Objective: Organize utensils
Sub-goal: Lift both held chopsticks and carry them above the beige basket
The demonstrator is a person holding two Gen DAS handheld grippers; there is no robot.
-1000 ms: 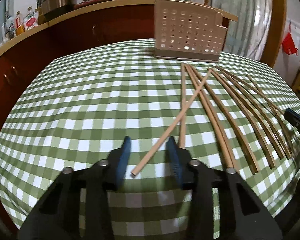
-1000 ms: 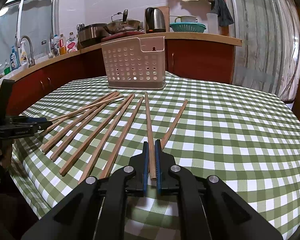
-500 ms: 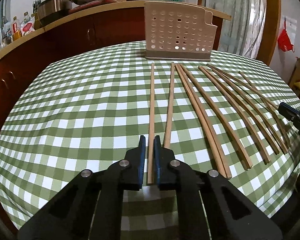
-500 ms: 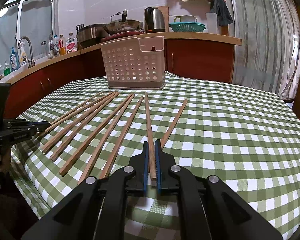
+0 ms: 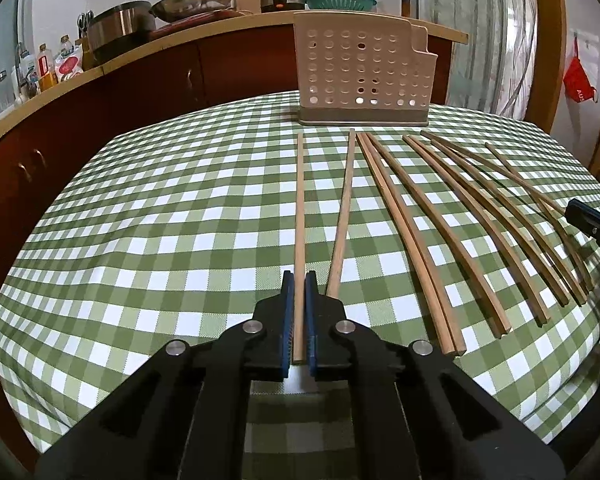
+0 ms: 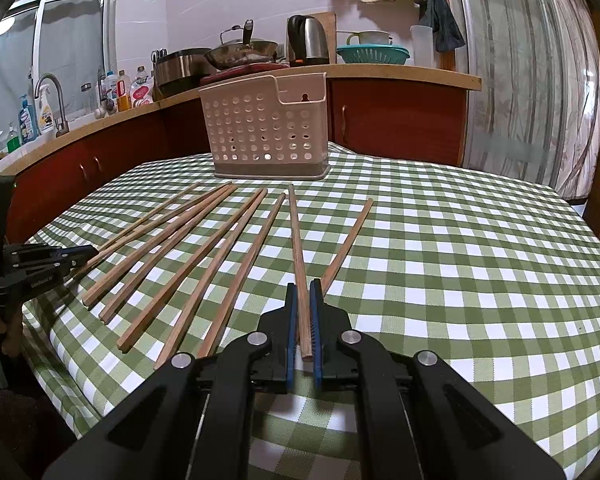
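Several wooden chopsticks lie in a fan on the green checked tablecloth (image 5: 160,240). My left gripper (image 5: 299,280) is shut on the near end of the leftmost chopstick (image 5: 300,208), which points at the beige perforated utensil basket (image 5: 360,76). My right gripper (image 6: 305,290) is shut on another chopstick (image 6: 296,236), second from the right in the right wrist view, and its tip shows at the left wrist view's right edge (image 5: 588,220). The basket (image 6: 266,128) stands upright at the far side. The left gripper shows at the right wrist view's left edge (image 6: 76,254).
A loose chopstick (image 5: 342,216) lies just right of the held one. Another loose chopstick (image 6: 346,244) lies right of my right gripper. A wooden counter (image 6: 380,74) with pots, a kettle and bottles runs behind the table. A curtain (image 6: 532,80) hangs at the right.
My left gripper went from open around a slanted chopstick to shut on it, and the chopstick now points straight at the basket. The right gripper has stayed shut on its chopstick.
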